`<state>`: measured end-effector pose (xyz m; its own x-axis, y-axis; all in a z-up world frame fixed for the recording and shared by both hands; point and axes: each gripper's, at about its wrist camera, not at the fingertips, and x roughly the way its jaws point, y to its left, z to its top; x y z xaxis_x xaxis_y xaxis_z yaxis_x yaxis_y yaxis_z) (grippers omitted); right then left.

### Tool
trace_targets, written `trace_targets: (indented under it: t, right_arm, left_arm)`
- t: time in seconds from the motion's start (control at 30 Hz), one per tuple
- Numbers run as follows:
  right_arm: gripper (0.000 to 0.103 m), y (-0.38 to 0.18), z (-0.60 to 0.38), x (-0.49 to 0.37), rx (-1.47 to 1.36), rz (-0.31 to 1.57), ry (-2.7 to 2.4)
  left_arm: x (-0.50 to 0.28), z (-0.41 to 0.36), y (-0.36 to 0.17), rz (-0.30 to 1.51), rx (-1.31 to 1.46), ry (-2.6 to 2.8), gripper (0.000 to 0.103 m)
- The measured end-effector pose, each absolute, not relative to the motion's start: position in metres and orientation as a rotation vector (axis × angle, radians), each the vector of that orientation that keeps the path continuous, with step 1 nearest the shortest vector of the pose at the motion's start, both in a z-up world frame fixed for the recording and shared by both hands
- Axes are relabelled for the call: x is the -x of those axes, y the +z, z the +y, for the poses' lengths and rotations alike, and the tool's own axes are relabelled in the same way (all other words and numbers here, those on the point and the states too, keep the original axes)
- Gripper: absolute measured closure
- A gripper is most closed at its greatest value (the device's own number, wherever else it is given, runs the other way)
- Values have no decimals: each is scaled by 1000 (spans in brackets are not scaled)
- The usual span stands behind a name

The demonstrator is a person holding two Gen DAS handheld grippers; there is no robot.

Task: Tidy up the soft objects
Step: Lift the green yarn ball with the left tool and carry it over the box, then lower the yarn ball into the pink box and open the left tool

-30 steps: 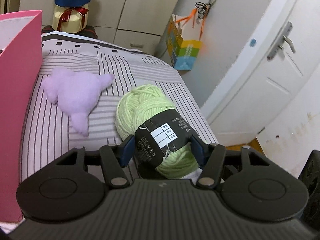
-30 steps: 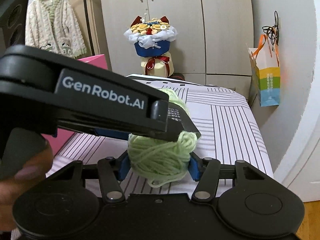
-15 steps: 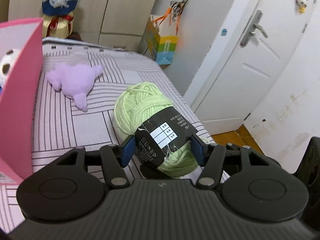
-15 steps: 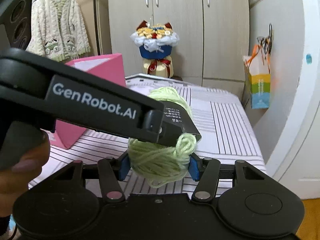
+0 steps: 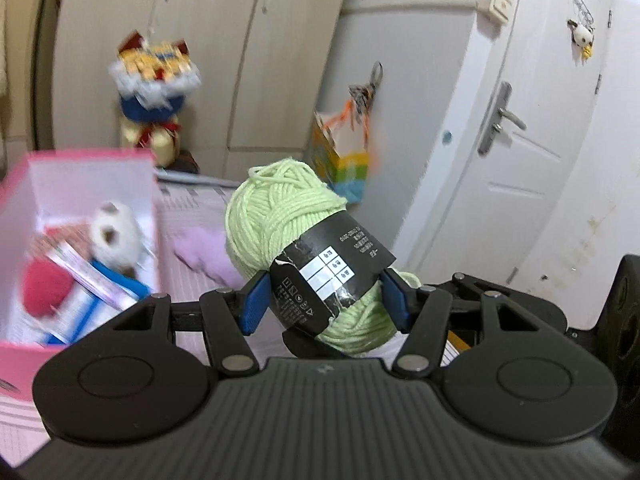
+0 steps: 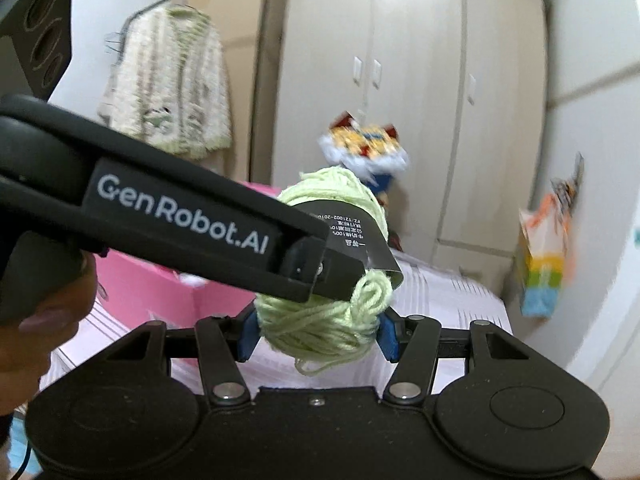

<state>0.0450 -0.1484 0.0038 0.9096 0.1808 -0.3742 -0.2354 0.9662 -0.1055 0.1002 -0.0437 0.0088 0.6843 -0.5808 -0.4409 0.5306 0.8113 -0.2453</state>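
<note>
A light green yarn ball (image 5: 280,216) with a black paper label is held in the air by both grippers. My left gripper (image 5: 324,300) is shut on its labelled middle. My right gripper (image 6: 318,334) is shut on its lower end (image 6: 320,324); the left gripper's black body crosses that view. A pink open box (image 5: 24,344) stands at the left on the striped bed, with a red ball (image 5: 44,288) and a white plush (image 5: 114,232) inside. A purple plush (image 5: 204,252) lies on the bed behind the yarn, partly hidden.
A bouquet figure (image 5: 154,92) stands by the beige wardrobe (image 5: 224,40) at the back. A colourful paper bag (image 5: 344,168) hangs on the wall at the right. A white door (image 5: 532,160) is farther right. A knitted cardigan (image 6: 168,84) hangs at the left.
Both grippers have lifted the yarn ball higher above the bed and tilted up. The pink box's inside now shows at the left. The grips have not changed.
</note>
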Motion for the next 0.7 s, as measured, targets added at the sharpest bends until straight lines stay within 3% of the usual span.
trace_targets:
  t: [0.3, 0.7]
  right_arm:
    - [41, 28, -104, -92, 139, 301, 340]
    - [41, 24, -58, -182, 98, 385, 512]
  left_arm:
    - [-137, 12, 42, 496, 80, -522, 45]
    - [-218, 77, 38, 567, 116, -426, 44]
